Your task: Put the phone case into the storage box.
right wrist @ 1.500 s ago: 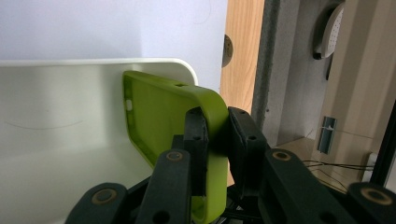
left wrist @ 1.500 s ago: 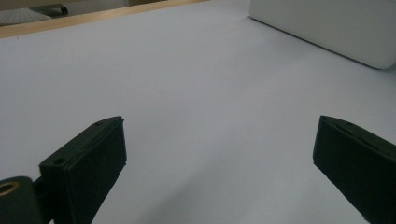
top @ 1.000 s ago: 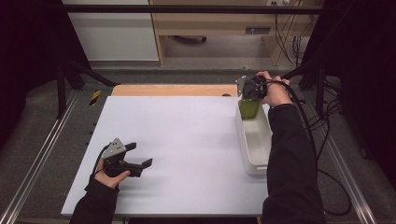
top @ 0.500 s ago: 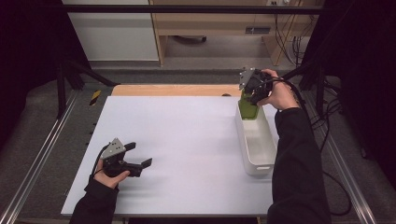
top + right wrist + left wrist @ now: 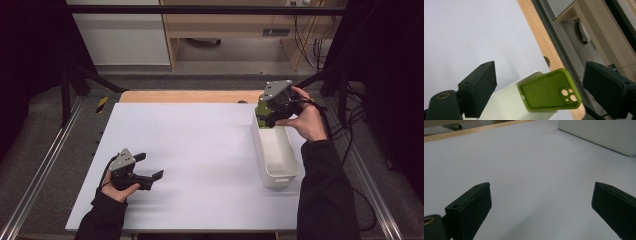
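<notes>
Two hand-held grippers are working over the white-topped bench (image 5: 200, 150). At the near left corner, the left hand-held gripper (image 5: 148, 167) is resting low on the surface, its black jaws standing wide apart with nothing between them. Farther right, the right hand-held gripper (image 5: 264, 111) is hovering with jaws spread open at the far end of the long white plastic bin (image 5: 280, 167), where an olive-green silicone phone case (image 5: 550, 90) is leaning upright, ungripped.

bench (image 5: 200, 150): smooth matt white, wood far edge
bin (image 5: 280, 172): smooth white plastic
case (image 5: 550, 91): matt green, rubbery
</notes>
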Demonstrator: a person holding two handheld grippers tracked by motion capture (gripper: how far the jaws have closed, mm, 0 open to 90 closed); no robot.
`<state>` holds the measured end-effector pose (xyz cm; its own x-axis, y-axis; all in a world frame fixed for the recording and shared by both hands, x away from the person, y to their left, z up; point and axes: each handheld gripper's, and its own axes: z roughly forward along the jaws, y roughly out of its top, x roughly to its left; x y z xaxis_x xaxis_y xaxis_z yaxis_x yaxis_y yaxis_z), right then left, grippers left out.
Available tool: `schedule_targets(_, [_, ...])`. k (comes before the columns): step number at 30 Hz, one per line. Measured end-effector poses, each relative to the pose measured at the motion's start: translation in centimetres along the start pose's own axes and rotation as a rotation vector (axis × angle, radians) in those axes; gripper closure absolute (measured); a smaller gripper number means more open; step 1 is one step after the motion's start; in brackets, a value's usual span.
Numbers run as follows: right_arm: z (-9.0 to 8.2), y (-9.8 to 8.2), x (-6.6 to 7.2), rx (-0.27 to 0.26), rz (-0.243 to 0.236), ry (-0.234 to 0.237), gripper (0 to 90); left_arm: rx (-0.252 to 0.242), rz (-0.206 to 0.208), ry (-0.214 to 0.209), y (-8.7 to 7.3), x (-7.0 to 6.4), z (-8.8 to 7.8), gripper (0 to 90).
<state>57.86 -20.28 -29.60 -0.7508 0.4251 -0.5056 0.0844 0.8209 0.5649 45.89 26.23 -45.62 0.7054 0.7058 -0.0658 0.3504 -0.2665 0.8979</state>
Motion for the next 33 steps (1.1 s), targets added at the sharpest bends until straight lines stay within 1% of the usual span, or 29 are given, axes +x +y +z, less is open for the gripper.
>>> schedule_targets(2, [-0.5,-0.3,0.4,-0.038,0.062,-0.013,11.1,-0.004,0.006,-0.003,0.0,0.0,0.0,2.5])
schedule_targets(3, [-0.8,-0.5,0.7,-0.057,0.083,-0.025,9.7,-0.003,0.009,-0.005,0.0,-0.1,0.0,2.5])
schedule_targets(4, [-1.0,-0.7,0.9,-0.084,0.119,-0.032,7.5,-0.003,0.011,-0.005,0.0,-0.1,0.0,2.5])
schedule_targets(6, [-1.4,-1.1,1.5,-0.123,0.190,-0.031,6.9,-0.009,0.013,-0.006,0.0,-0.1,0.0,2.5])
schedule_targets(7, [-1.6,-1.3,1.9,-0.140,0.207,-0.040,6.6,-0.011,0.013,-0.006,0.0,-0.2,0.0,2.5])
schedule_targets(8, [-1.8,-1.6,2.2,-0.157,0.234,-0.038,6.1,-0.014,0.013,-0.006,0.0,-0.1,0.0,2.5])
schedule_targets(10, [-2.2,-2.0,2.9,-0.184,0.286,-0.019,6.1,-0.021,0.012,-0.008,0.1,-0.1,-0.1,2.1])
schedule_targets(12, [-2.6,-2.4,3.5,-0.211,0.351,0.014,5.8,-0.024,0.012,-0.009,0.1,-0.1,-0.1,1.9])
schedule_targets(14, [-3.0,-2.8,4.2,-0.254,0.387,0.026,5.5,-0.027,0.013,-0.009,0.1,-0.2,-0.2,1.9])
schedule_targets(15, [-3.2,-3.0,4.5,-0.263,0.404,0.031,4.9,-0.030,0.013,-0.010,0.1,-0.2,-0.2,1.8])
schedule_targets(20, [-3.9,-4.1,6.3,-0.325,0.469,0.036,4.0,-0.034,0.014,-0.013,0.1,-0.2,-0.3,1.8])
schedule_targets(25, [-4.5,-5.6,8.2,-0.373,0.489,0.031,3.6,-0.039,0.017,-0.017,0.1,-0.3,-0.4,1.6])
schedule_targets(27, [-4.5,-6.5,9.1,-0.399,0.501,0.042,3.3,-0.046,0.015,-0.020,0.2,-0.3,-0.4,1.7])
schedule_targets(30, [-4.4,-7.6,10.2,-0.401,0.499,0.057,3.2,-0.056,0.015,-0.026,0.2,-0.3,-0.5,1.6])
schedule_targets(33, [-4.2,-8.7,11.2,-0.405,0.518,0.064,3.2,-0.069,0.019,-0.032,0.3,-0.4,-0.6,1.6])
